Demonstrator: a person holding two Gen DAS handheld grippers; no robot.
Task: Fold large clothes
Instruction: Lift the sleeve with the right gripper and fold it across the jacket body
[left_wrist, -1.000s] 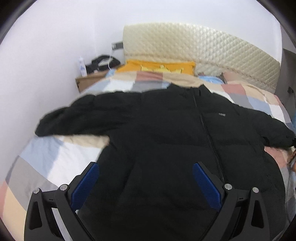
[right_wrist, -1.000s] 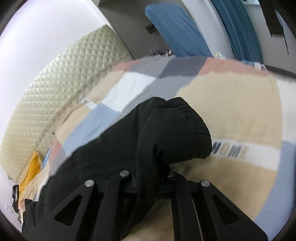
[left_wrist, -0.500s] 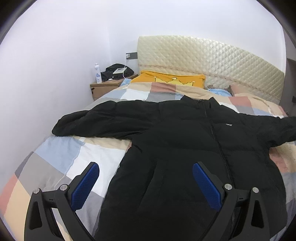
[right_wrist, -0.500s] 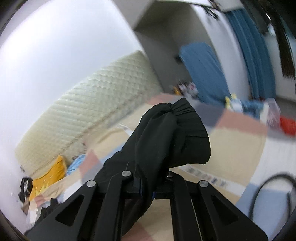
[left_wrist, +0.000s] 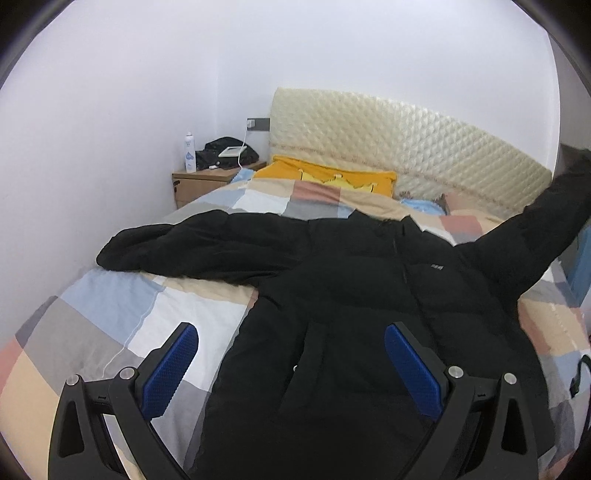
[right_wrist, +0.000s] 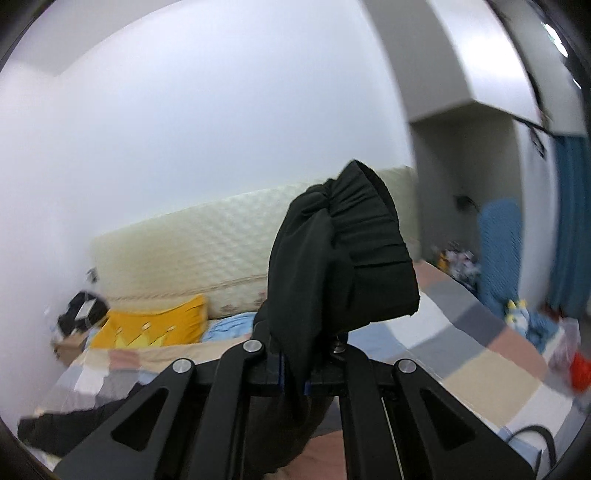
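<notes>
A large black puffer jacket (left_wrist: 354, 317) lies front up on the checked bedspread (left_wrist: 122, 317), collar toward the headboard. Its one sleeve (left_wrist: 192, 247) lies stretched out to the left on the bed. The other sleeve (left_wrist: 535, 229) is lifted off the bed and rises to the right. My left gripper (left_wrist: 291, 354) is open and empty, hovering over the jacket's lower part. My right gripper (right_wrist: 295, 376) is shut on the lifted sleeve's cuff (right_wrist: 347, 266), holding it up in the air.
A quilted cream headboard (left_wrist: 406, 147) and a yellow pillow (left_wrist: 332, 177) are at the bed's far end. A wooden nightstand (left_wrist: 207, 181) with a bottle and dark items stands in the left corner. Blue curtains (right_wrist: 569, 229) and clutter lie beyond the bed's right side.
My right gripper has raised the sleeve cuff from the bedspread high into the air and swung toward the headboard. My left gripper has pulled back and up from the jacket, still open.
</notes>
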